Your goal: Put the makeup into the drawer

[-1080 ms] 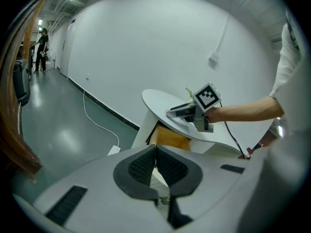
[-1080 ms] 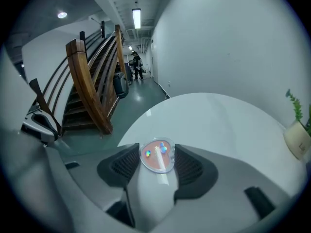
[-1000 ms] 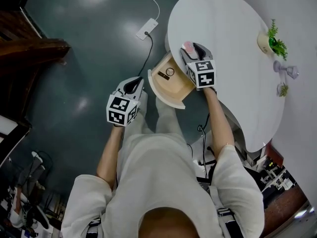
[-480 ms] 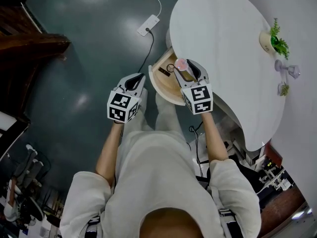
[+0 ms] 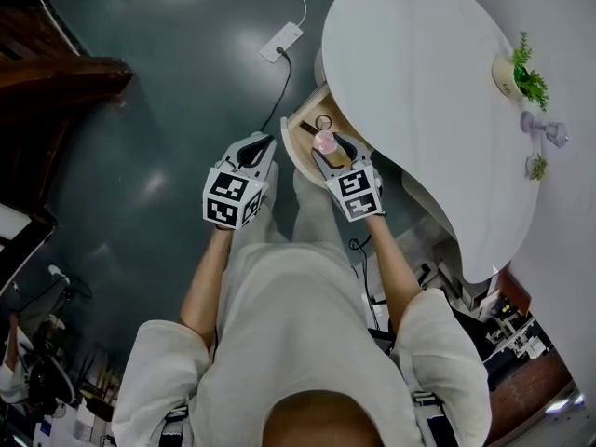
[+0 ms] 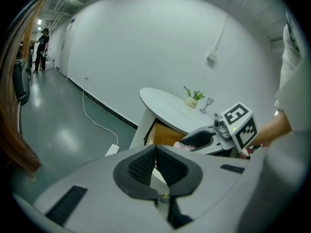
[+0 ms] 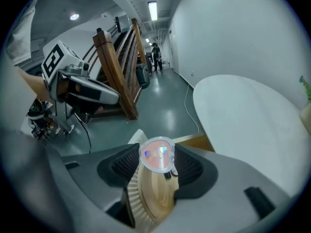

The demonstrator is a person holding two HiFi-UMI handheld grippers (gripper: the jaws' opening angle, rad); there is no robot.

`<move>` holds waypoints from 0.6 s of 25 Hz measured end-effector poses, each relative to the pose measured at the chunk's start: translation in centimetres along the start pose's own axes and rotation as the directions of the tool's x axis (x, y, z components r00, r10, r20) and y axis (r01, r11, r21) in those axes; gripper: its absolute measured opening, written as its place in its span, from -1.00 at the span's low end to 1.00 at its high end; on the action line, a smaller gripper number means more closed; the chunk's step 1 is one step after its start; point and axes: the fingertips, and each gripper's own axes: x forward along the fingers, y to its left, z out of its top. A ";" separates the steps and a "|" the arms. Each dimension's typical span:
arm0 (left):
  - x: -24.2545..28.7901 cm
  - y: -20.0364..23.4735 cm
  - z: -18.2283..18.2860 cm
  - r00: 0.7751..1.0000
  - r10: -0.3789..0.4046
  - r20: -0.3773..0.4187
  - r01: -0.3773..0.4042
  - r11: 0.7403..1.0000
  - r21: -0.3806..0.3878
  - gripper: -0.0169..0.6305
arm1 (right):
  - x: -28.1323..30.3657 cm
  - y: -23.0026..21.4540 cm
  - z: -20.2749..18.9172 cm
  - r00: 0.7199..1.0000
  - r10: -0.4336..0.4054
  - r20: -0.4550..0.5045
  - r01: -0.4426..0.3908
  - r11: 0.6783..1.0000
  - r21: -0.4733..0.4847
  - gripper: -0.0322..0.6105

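Observation:
A round pink makeup compact (image 5: 324, 142) (image 7: 158, 154) sits clamped between the pads of my right gripper (image 5: 326, 145) (image 7: 158, 161). The gripper hangs over the open wooden drawer (image 5: 292, 149) (image 7: 148, 198), which juts out from under the white table (image 5: 419, 73). Inside the drawer lie a small ring-shaped item (image 5: 323, 122) and a small dark piece (image 7: 168, 174). My left gripper (image 5: 255, 150) (image 6: 155, 152) hovers left of the drawer above the floor, shut with nothing between its pads. The drawer's side (image 6: 163, 135) and the right gripper's marker cube (image 6: 239, 123) appear in the left gripper view.
A white power strip (image 5: 284, 37) with its cable lies on the dark floor beyond the drawer. A potted plant (image 5: 517, 73) and a small glass ornament (image 5: 545, 132) stand at the table's far side. A wooden staircase (image 7: 116, 67) rises to the left. The person's legs are below the drawer.
My right gripper has carried the pink compact from the table's edge leftward and nearer, and now holds it over the open drawer. The left gripper has stayed where it was.

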 end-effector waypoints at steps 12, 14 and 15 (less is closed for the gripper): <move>-0.7 1.4 -2.0 0.999 0.045 -0.016 -0.046 0.998 -0.038 -0.91 | 8.0 -1.9 -9.5 0.939 0.016 -0.343 -0.037 0.998 -0.054 -0.20; -0.6 1.4 -2.1 0.999 0.048 -0.017 -0.049 0.998 -0.045 -0.91 | 9.0 -2.4 -11.3 0.915 0.017 -0.404 -0.042 0.998 -0.054 -0.20; -0.6 1.5 -2.2 0.999 0.050 -0.016 -0.051 0.998 -0.048 -0.91 | 9.4 -2.7 -12.1 0.903 0.013 -0.429 -0.041 0.998 -0.055 -0.20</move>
